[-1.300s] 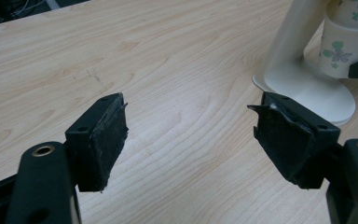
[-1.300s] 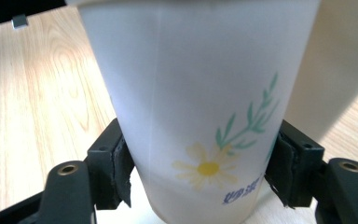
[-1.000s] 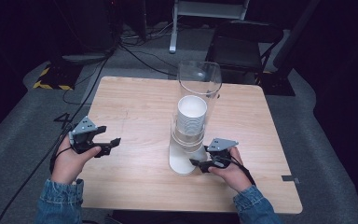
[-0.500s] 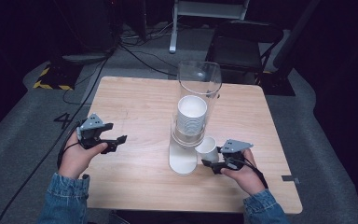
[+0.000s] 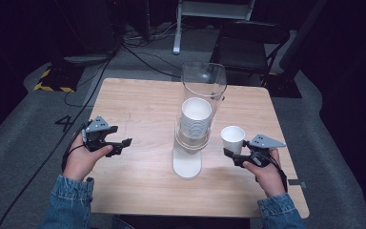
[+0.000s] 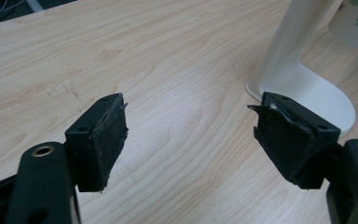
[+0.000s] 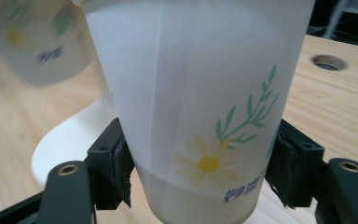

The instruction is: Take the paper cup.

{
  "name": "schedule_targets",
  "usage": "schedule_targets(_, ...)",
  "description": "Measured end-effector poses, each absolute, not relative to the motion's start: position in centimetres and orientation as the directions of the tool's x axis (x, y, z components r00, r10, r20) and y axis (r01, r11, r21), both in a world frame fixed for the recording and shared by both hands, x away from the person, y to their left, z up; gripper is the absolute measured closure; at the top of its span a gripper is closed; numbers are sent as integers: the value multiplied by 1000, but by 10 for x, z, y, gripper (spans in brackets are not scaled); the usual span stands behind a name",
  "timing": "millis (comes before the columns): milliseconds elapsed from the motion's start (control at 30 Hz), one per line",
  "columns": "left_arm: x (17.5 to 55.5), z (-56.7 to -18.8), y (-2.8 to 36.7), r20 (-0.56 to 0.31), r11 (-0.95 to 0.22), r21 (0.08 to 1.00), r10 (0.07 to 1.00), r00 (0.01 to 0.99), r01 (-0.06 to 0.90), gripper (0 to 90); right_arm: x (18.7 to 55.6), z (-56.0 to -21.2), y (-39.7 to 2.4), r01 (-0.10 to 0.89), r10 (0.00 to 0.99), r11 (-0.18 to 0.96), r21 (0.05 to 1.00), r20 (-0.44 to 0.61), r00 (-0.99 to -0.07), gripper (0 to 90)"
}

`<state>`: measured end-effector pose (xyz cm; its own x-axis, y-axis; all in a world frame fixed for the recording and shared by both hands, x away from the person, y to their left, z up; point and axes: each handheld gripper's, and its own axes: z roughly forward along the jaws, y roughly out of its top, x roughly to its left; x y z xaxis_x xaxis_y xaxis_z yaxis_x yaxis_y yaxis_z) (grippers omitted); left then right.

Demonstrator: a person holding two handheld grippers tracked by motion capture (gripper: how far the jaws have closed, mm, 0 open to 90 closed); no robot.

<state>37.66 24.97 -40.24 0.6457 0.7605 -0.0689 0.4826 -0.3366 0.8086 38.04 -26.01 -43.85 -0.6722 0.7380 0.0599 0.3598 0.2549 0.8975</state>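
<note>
While the person's forearms come in from six o'clock of the high view, the right gripper [image 5: 232,153] sits at about four o'clock on the table [image 5: 138,102], its jaws closed against the lower wall of a paper cup [image 5: 232,139]. In the right gripper view that cup [image 7: 200,107] stands upright between the pads, a daisy and green sprig printed on its side; gripping it low and level looks meant to keep the mouth upward and the thin wall from crushing. What the cup holds cannot be told for sure, though from above its inside looks plain white.

At about eight o'clock the left gripper [image 5: 119,143] rests in the left hand [image 5: 83,160], just above the wood, jaws spread wide with nothing between them. Its own view shows both worn black pads [image 6: 109,140] apart over bare grain, probably parked out of the way while the other hand works.

Farther in, near the centre, a cup dispenser [image 5: 193,138] rises from a white base [image 5: 187,164]. Its clear tube [image 5: 203,83] carries a stack of white cups [image 5: 195,121], the top one open and apparently empty. The held cup hangs just beside that stack, at its three o'clock, clear of it, which suggests it belongs to the same set. Beyond the table, at twelve o'clock, a dark chair [image 5: 248,45] and floor cables [image 5: 138,43] lie in shadow.
</note>
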Motion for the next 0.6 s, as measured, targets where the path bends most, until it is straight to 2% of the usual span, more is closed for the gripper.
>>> schedule_targets(167, 374, -406, 254, -69, -336, 802, 769, 635, 494, 249, 392, -440, -279, 412, 839, 131, 902, 121, -531, 323)
schedule_targets(333, 370, -407, 258, -68, -336, 795, 777, 625, 504, 249, 404, -450, -288, 444, 902, 90, 892, 116, -415, 319)
schedule_targets(600, 364, -410, 264, -72, -329, 791, 787, 612, 516, 249, 422, -468, -288, 468, 931, 105, 878, 79, -357, 315)
